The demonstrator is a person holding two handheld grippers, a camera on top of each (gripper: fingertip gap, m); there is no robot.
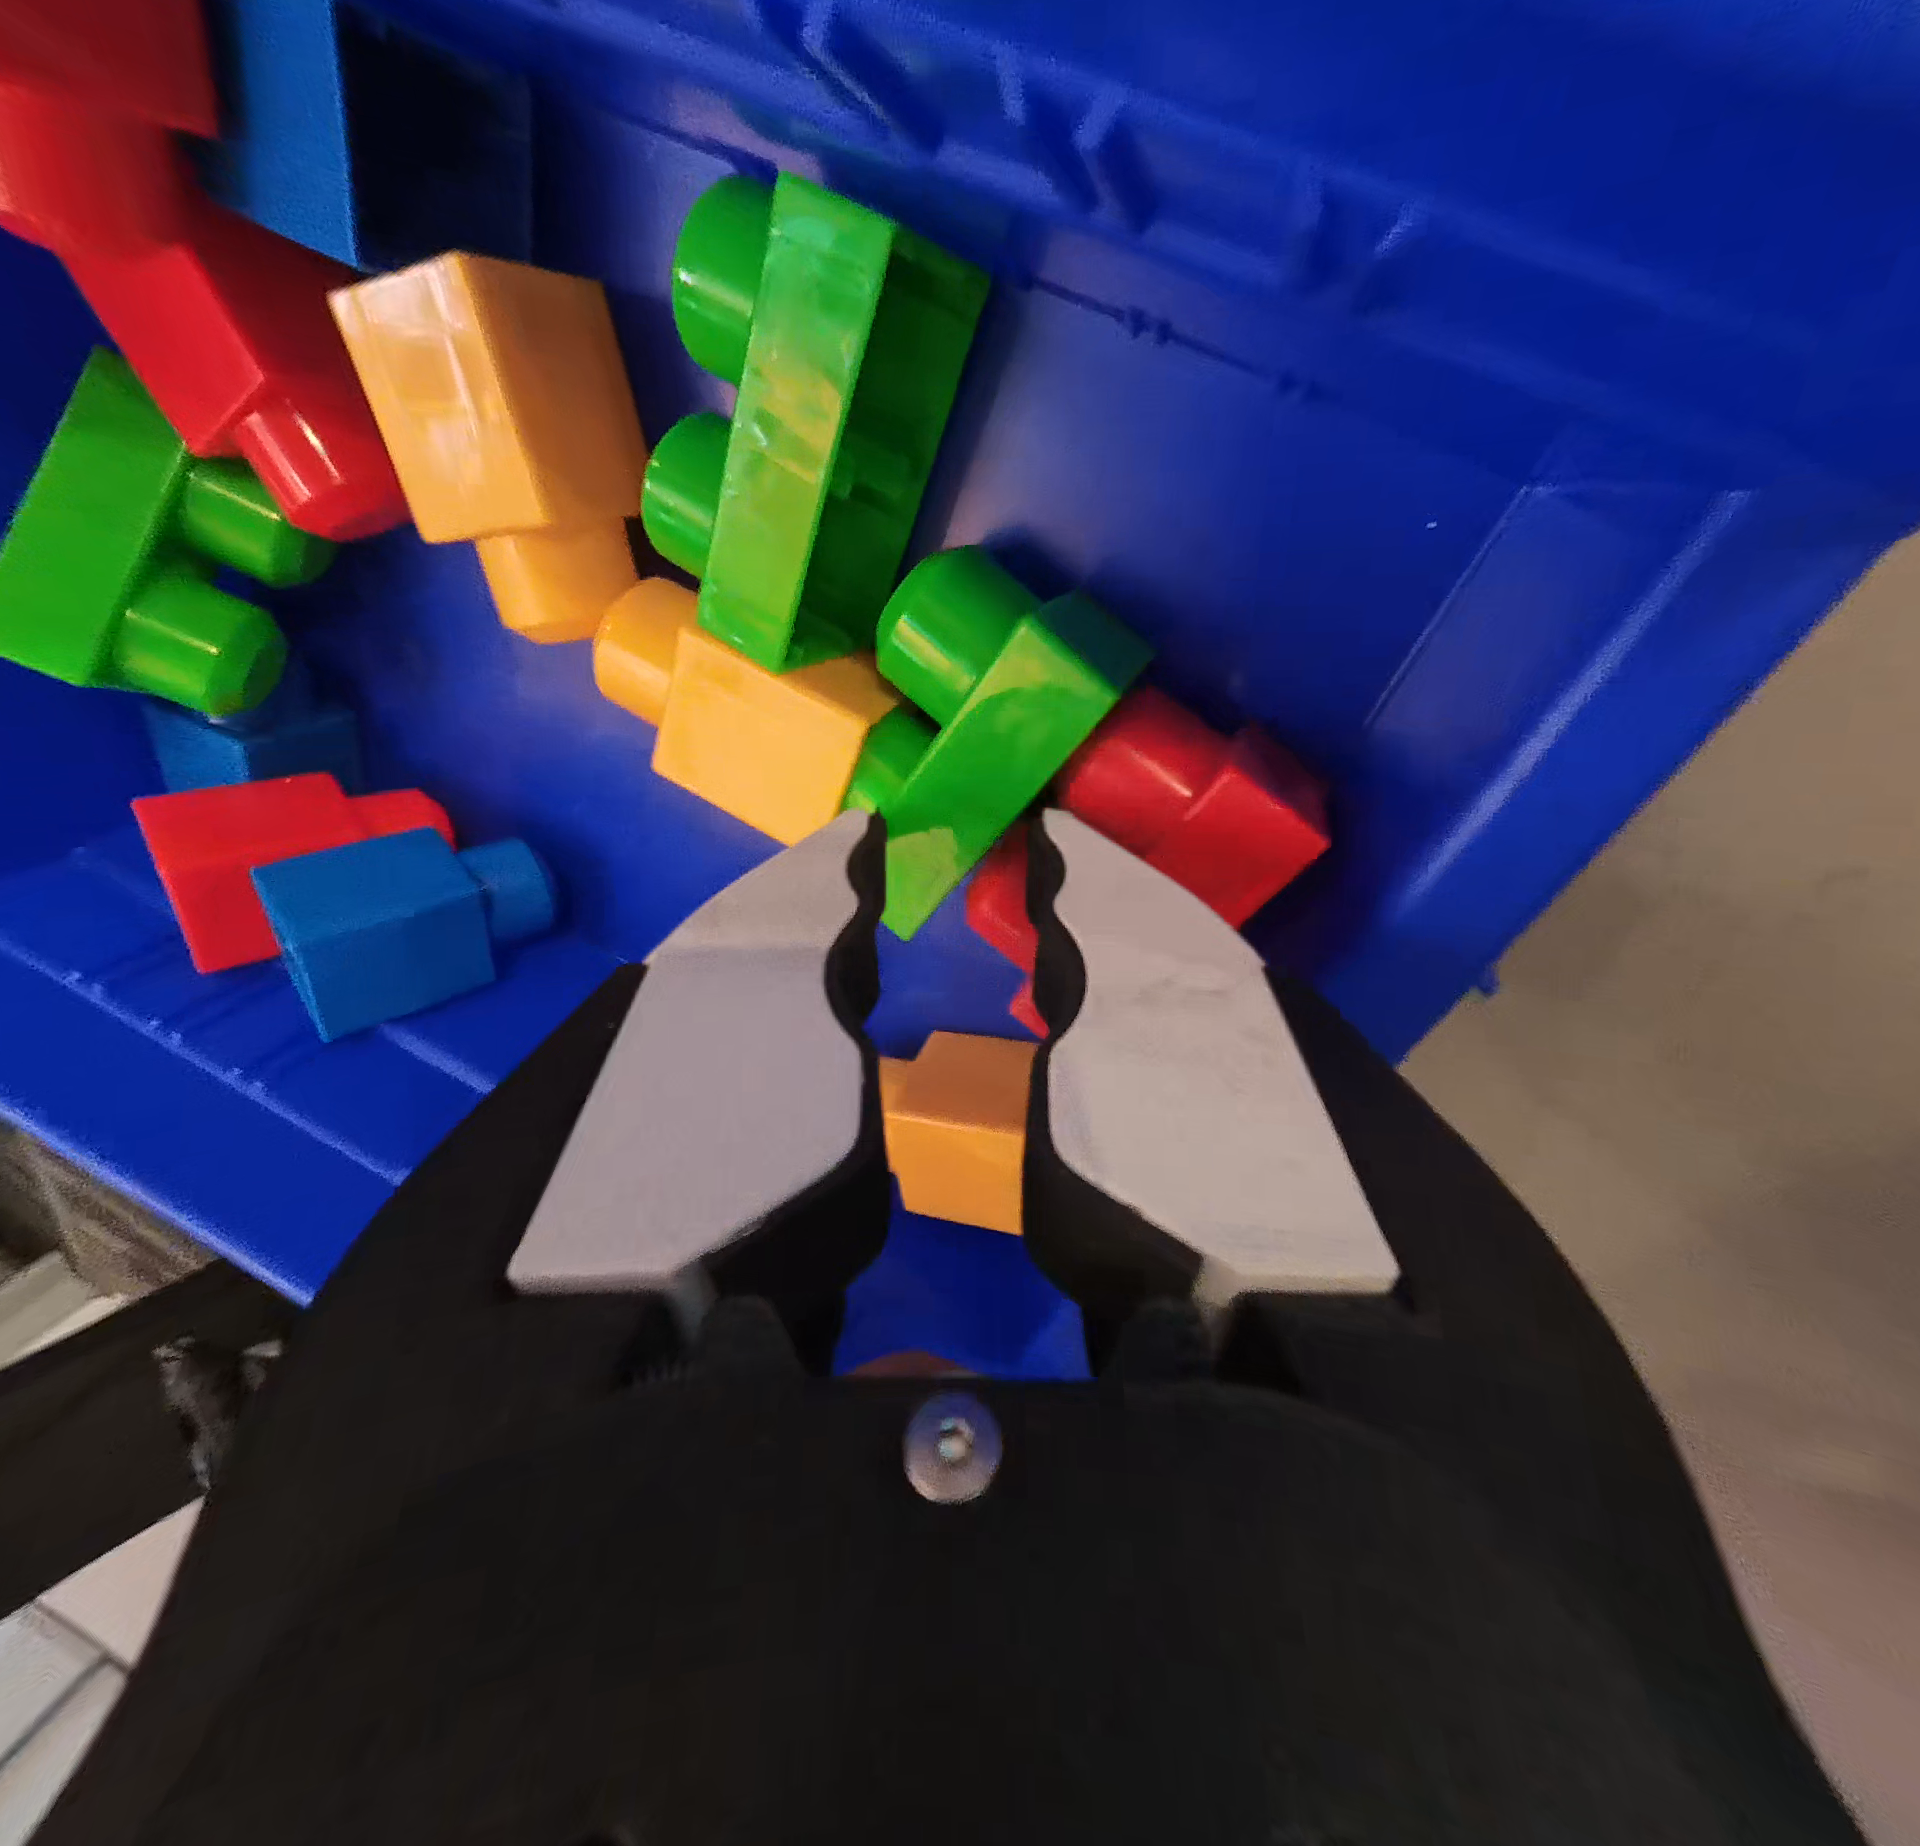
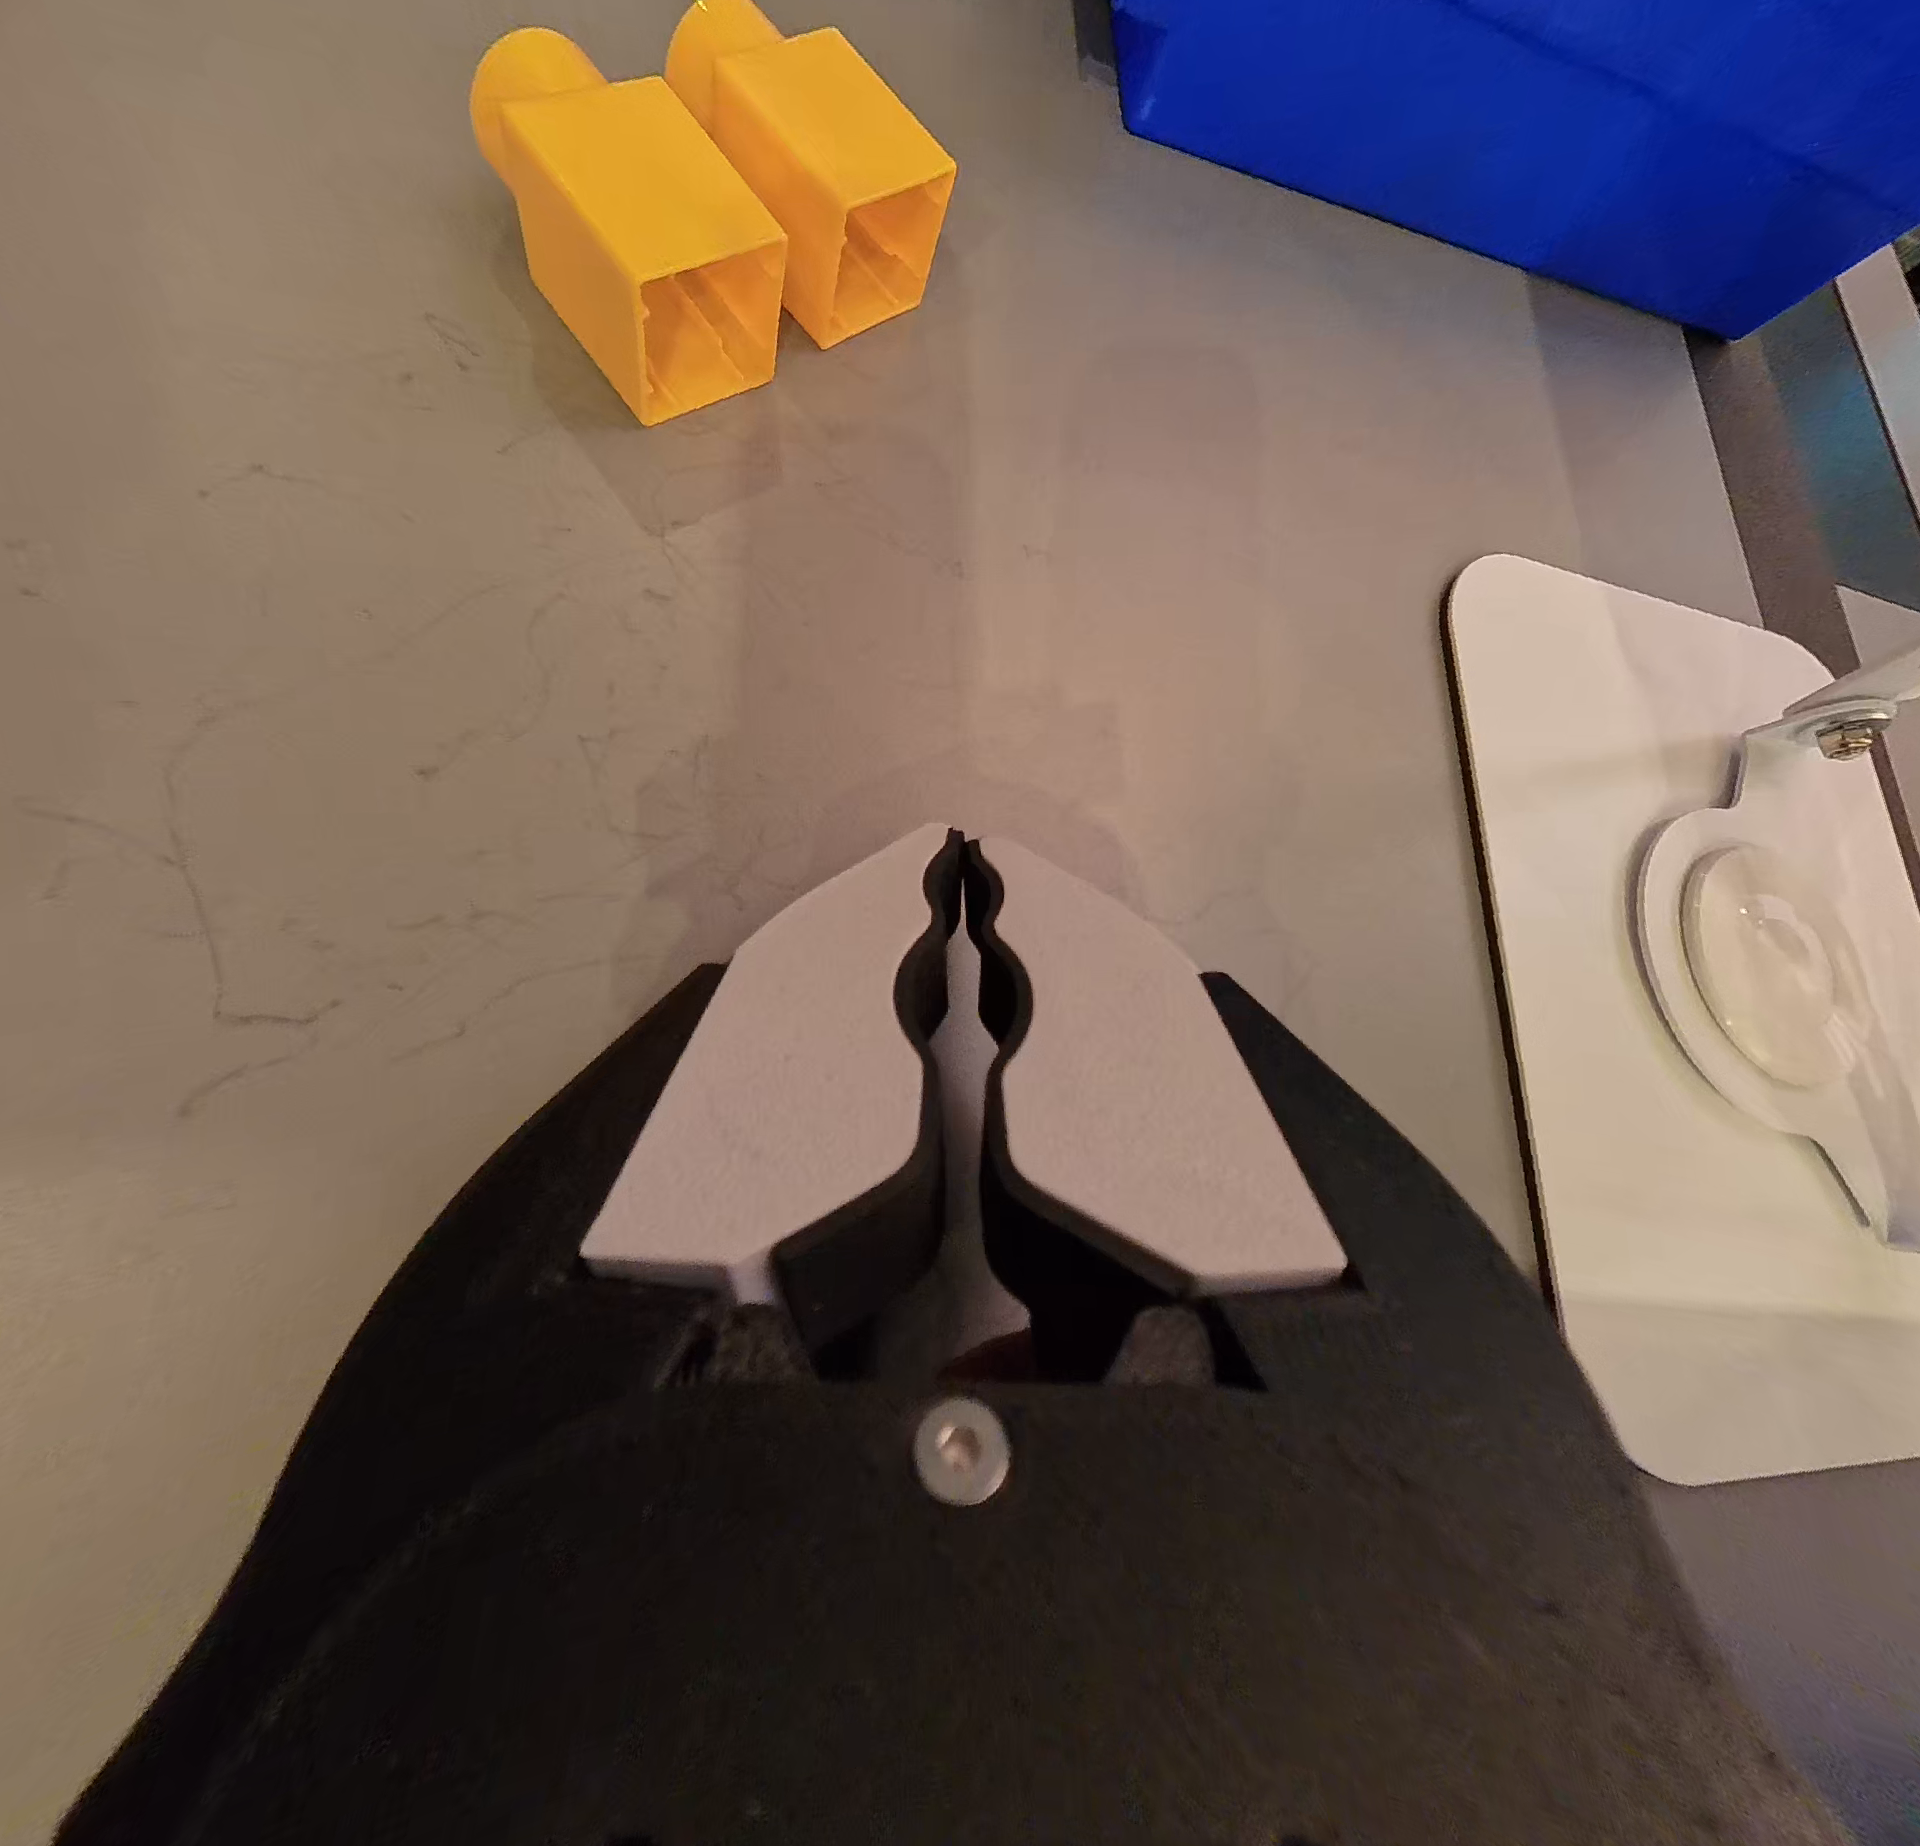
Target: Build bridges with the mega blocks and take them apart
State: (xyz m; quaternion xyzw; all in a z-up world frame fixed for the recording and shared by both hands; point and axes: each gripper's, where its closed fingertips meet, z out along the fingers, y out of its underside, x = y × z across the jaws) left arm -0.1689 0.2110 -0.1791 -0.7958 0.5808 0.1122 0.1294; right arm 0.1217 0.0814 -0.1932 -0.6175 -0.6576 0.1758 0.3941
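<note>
Nearest the lens, the left gripper (image 1: 956, 830) straddles a glossy green two-stud plastic block (image 1: 997, 747) inside the blue plastic bin (image 1: 1558, 362), pads not visibly pressing. Light, rigid and slick, it wants gripping across its flat sides. Outside the bin, the right gripper (image 2: 958, 840) is clenched on nothing.

You are working over a smooth grey tabletop (image 2: 416, 757) with faint darker scuffs and veins, lit warmly from above so a soft sheen lies on it. At its right edge a white board (image 2: 1621, 861) with rounded corners lies flat. Past the table's near left corner, you glimpse what may be pale floor tiles (image 1: 62, 1692).
</note>
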